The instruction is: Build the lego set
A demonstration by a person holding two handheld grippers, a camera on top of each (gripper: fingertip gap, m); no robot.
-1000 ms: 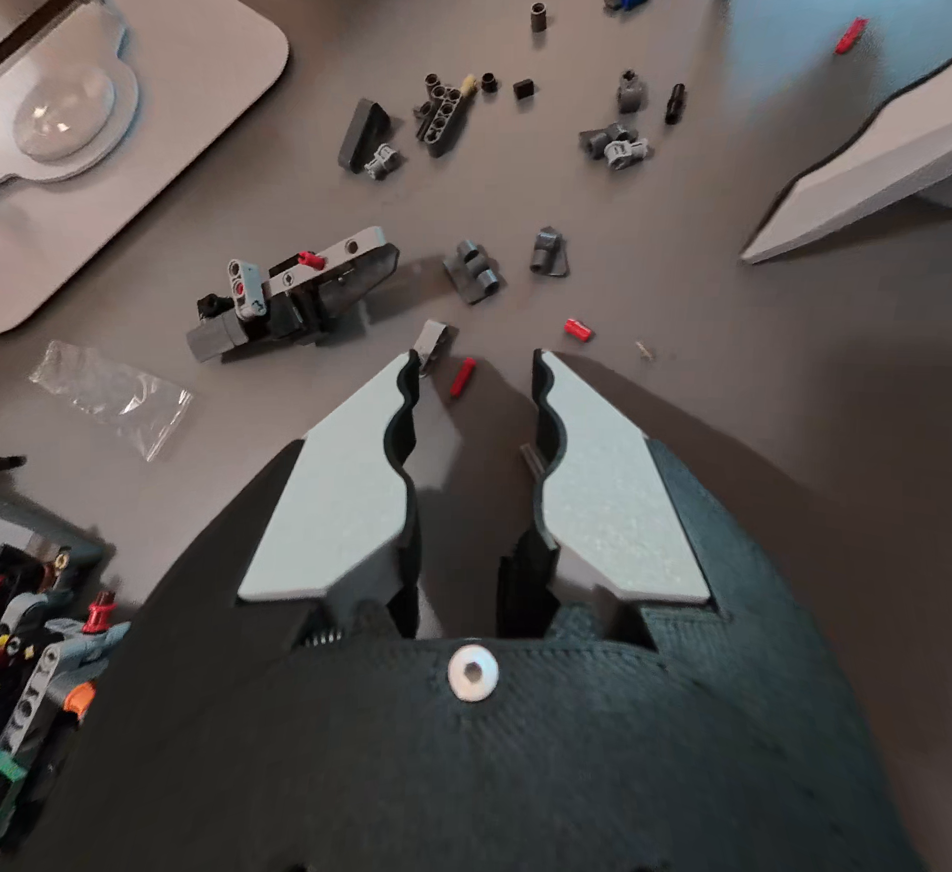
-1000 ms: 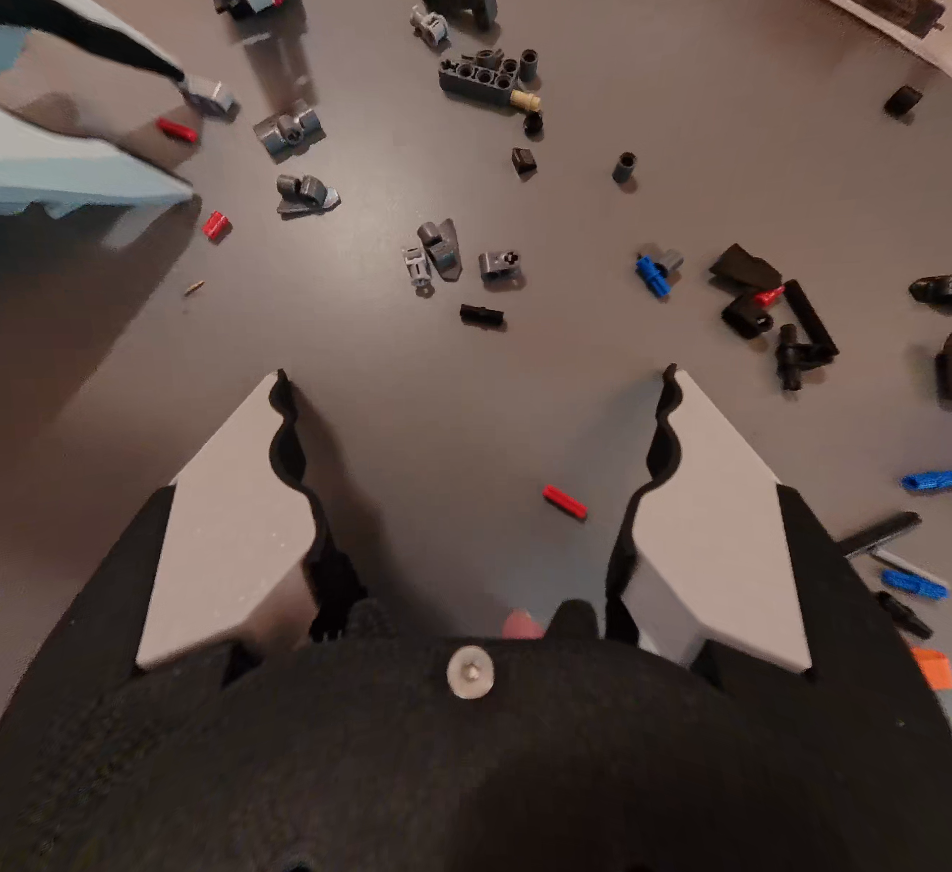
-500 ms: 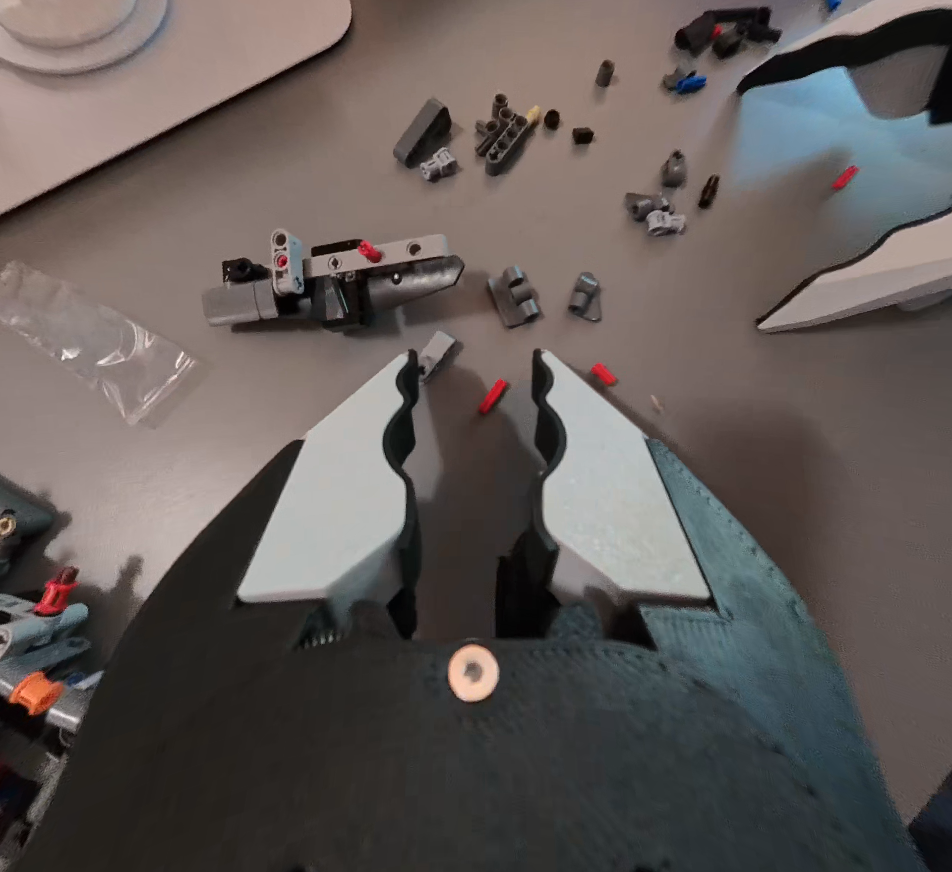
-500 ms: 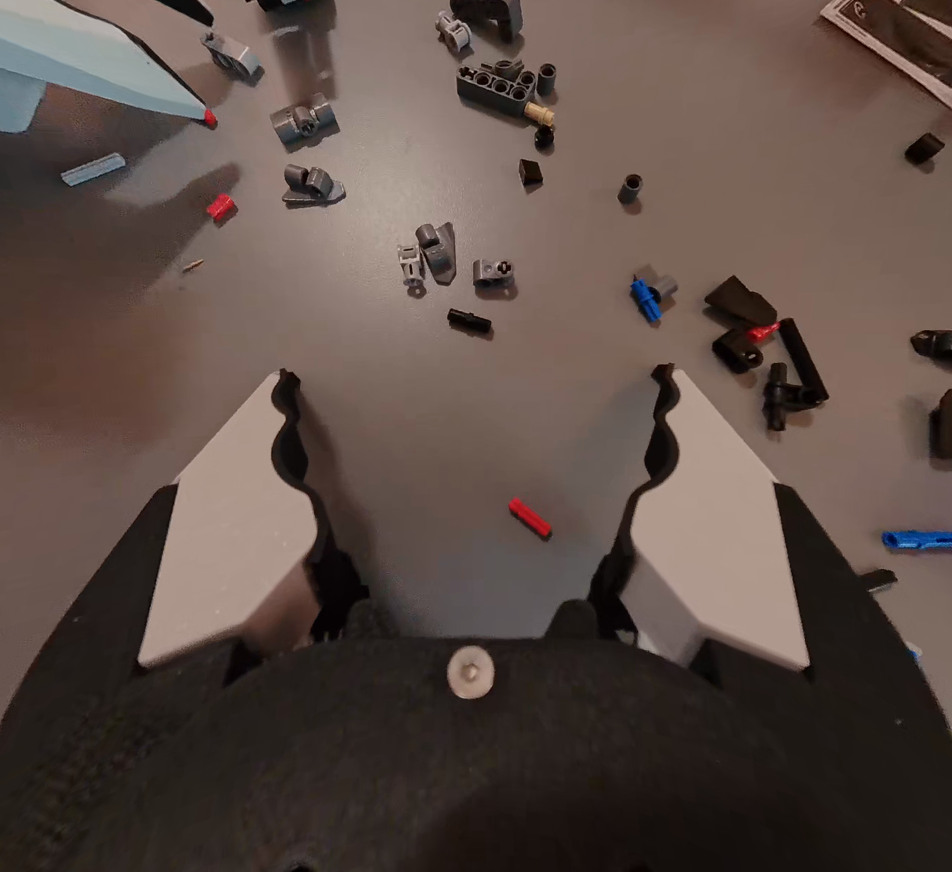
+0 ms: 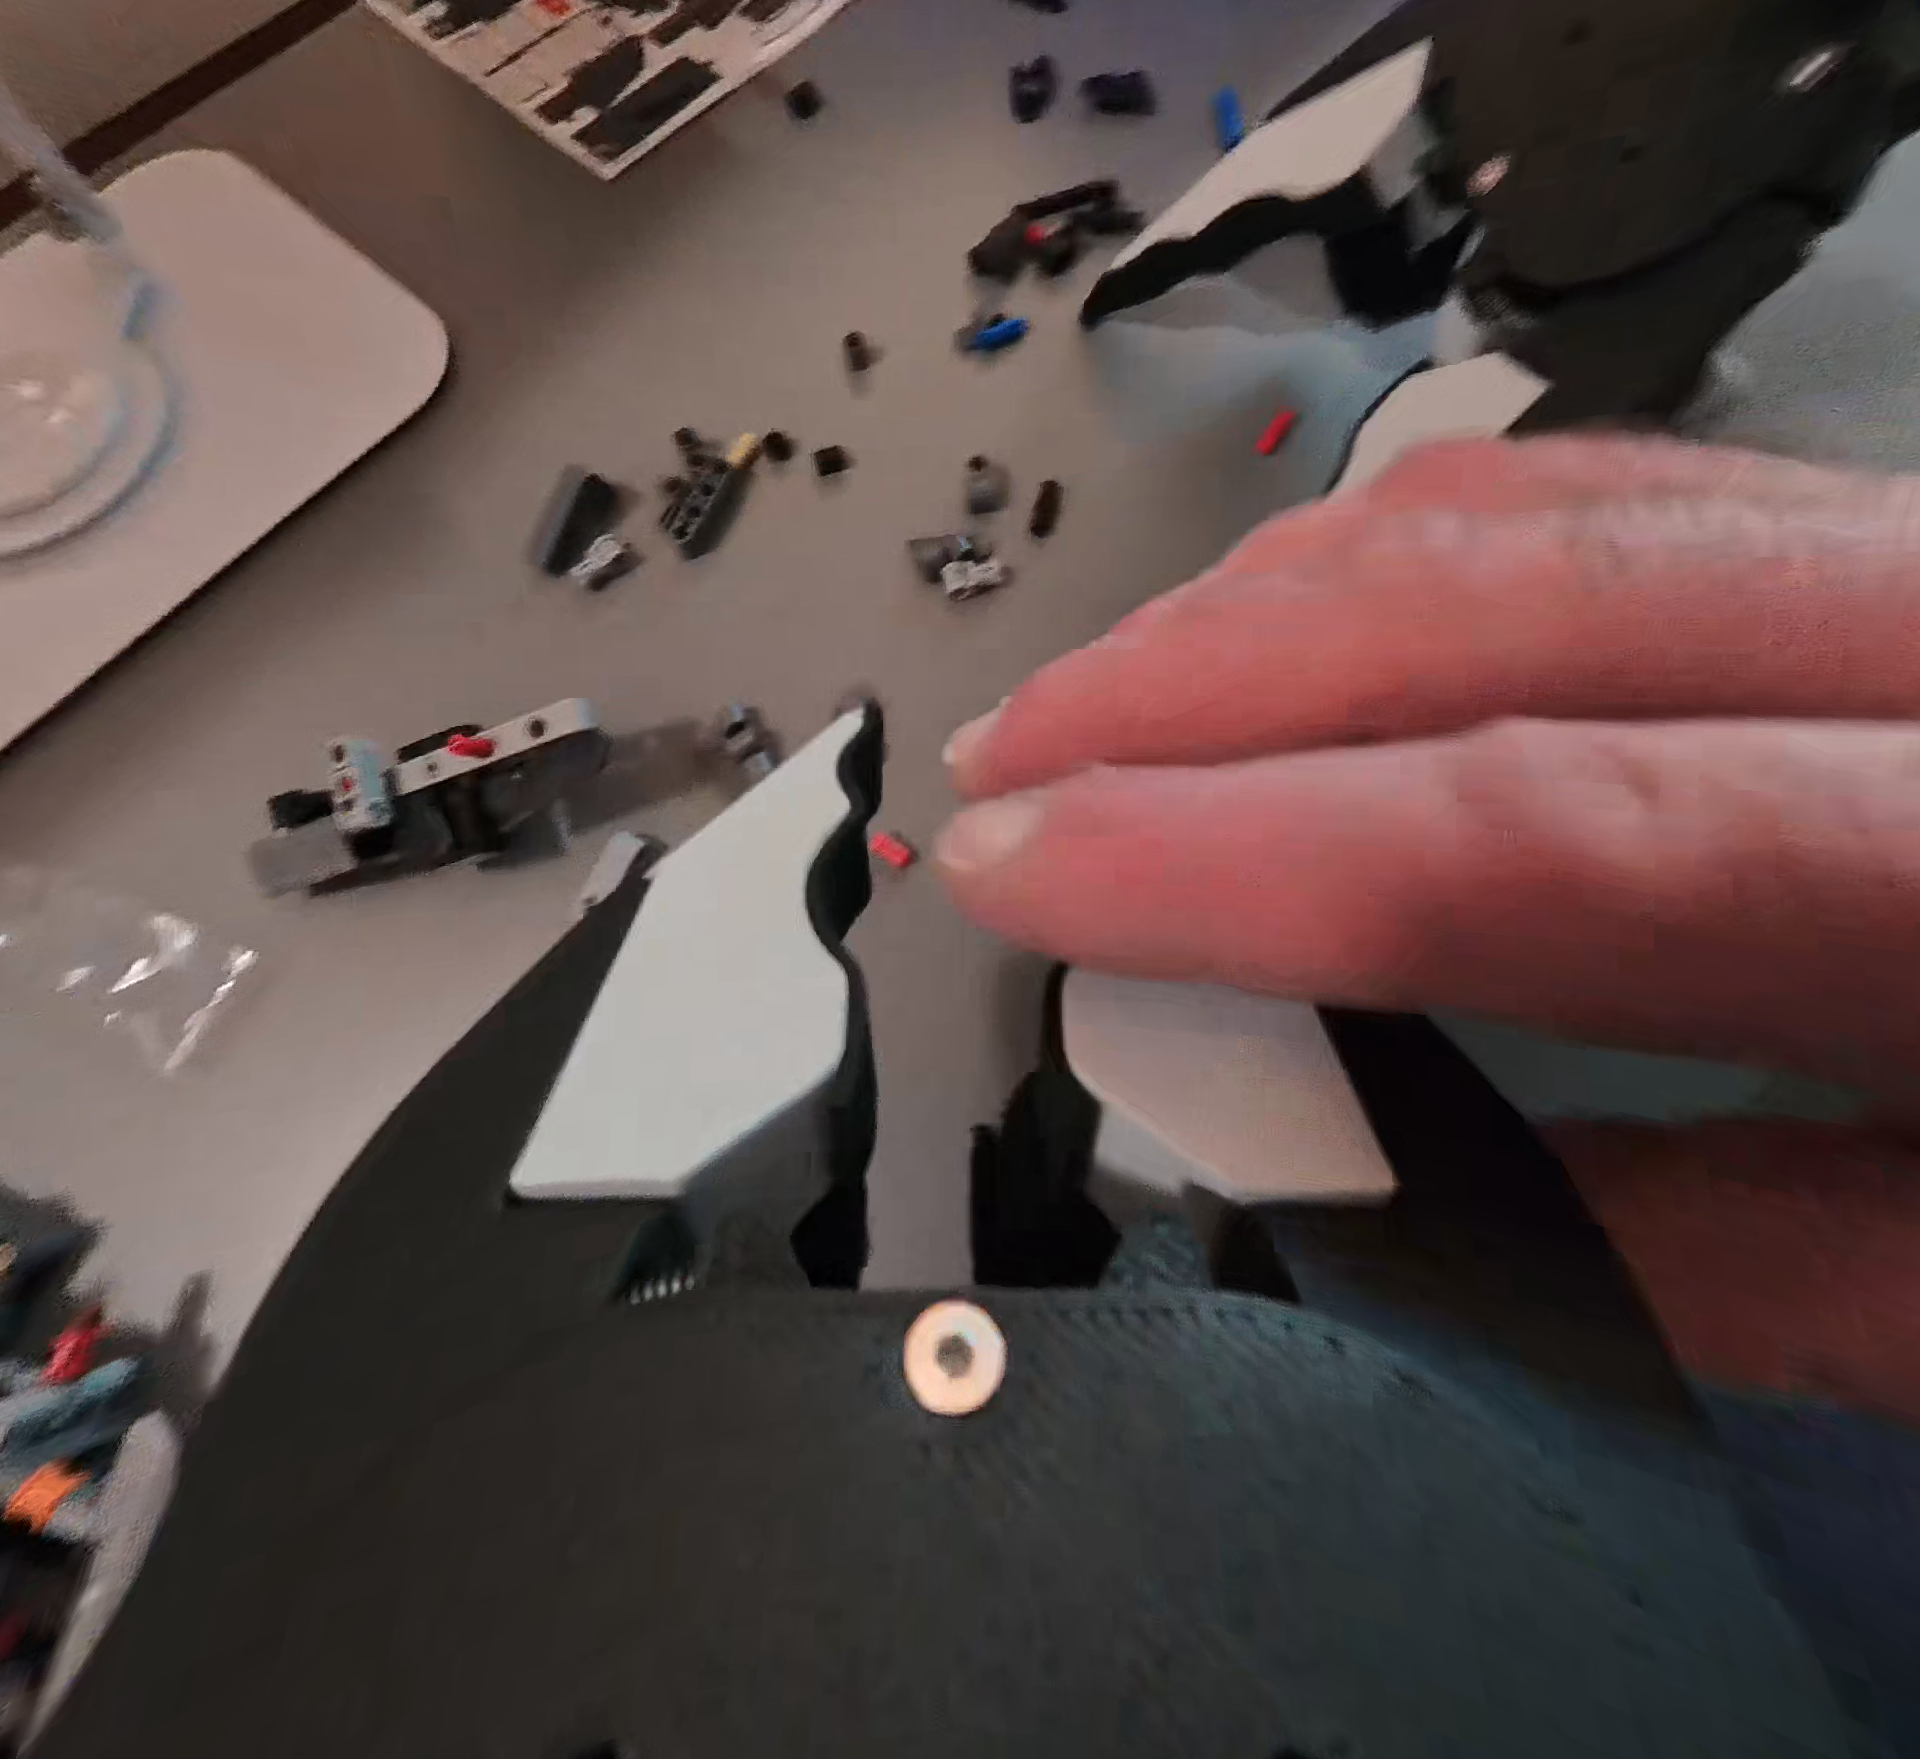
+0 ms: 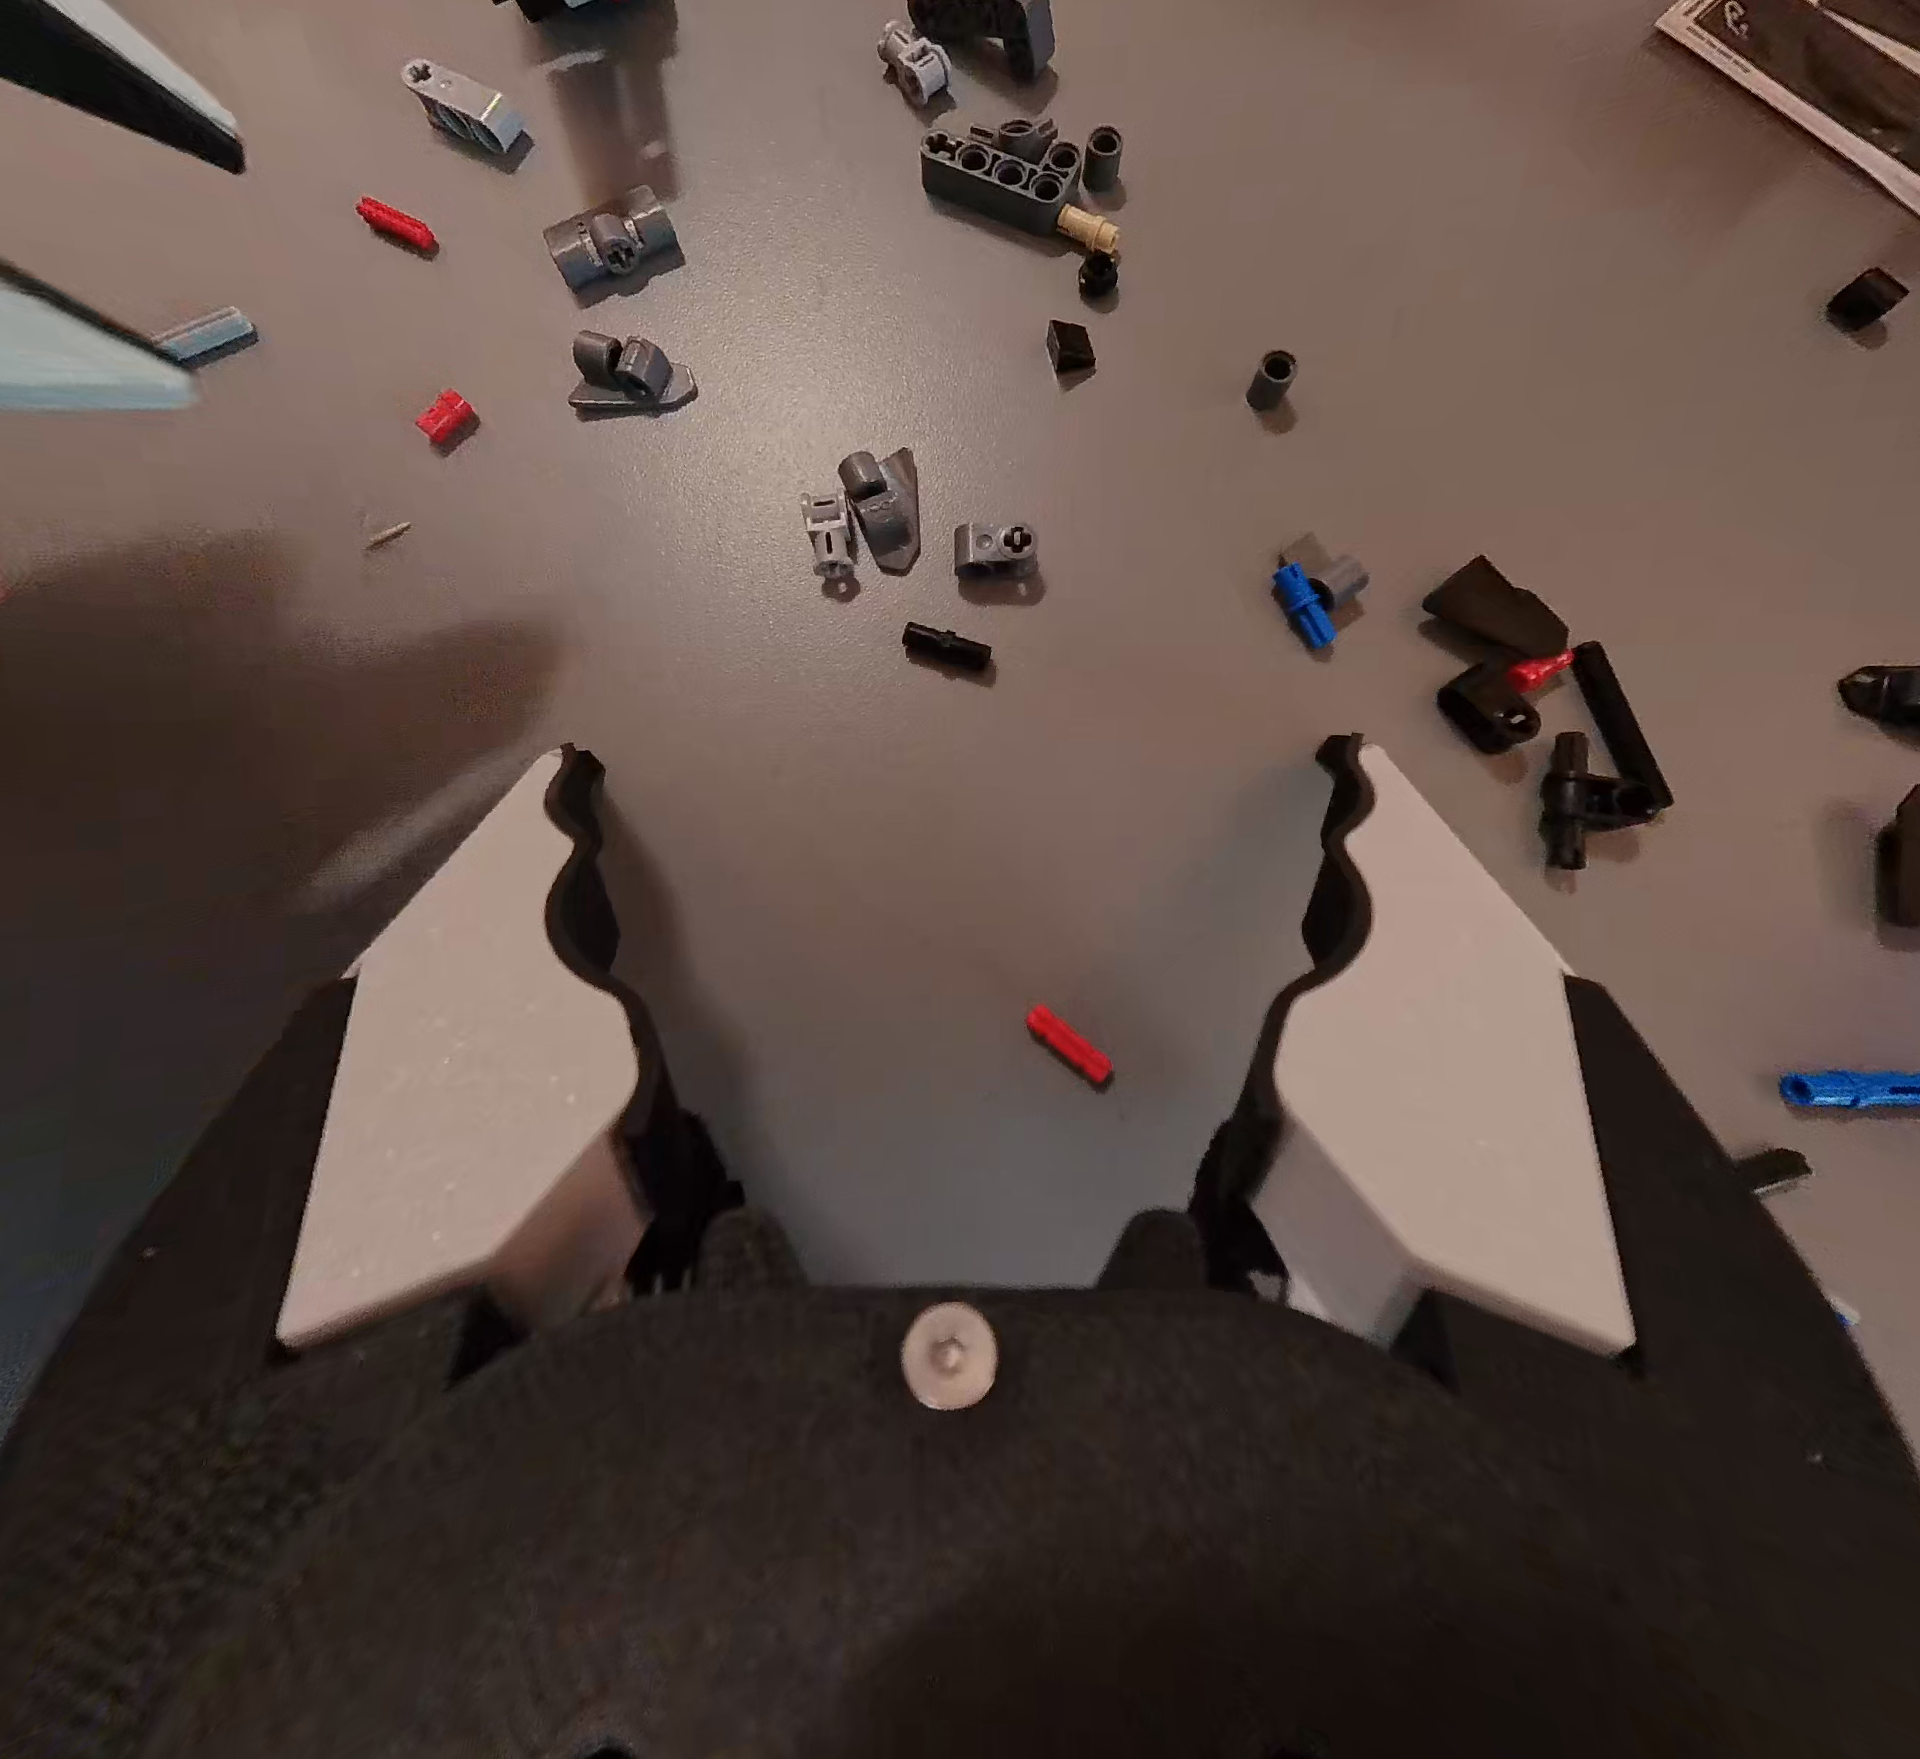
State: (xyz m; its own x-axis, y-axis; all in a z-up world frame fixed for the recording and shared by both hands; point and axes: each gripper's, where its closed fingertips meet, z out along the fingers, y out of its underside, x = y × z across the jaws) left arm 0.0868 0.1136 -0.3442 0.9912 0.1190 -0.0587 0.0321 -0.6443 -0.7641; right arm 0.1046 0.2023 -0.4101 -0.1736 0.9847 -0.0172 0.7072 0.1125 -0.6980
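Left gripper: jaws at a narrow gap, nothing clamped. A bare hand lies across its right finger, fingertips right at a small red plastic pin sitting between the jaw tips. View is blurred, so I can't tell if the pin is pinched by the hand or lying on the grey table.

Right gripper: jaws spread wide, empty. A second short red ridged pin lies on the table between its fingers, touching neither.

Half-built grey and black lego assembly with red pins lies just left of the left gripper. Loose parts are scattered beyond.

Handling, my read: pins are light, rigid, smooth and round, so they'll roll or squirt out. Grip across the middle of the shaft, seated in a jaw notch, one end left free for insertion. Take the assembly by its solid dark body, not the protruding pins.
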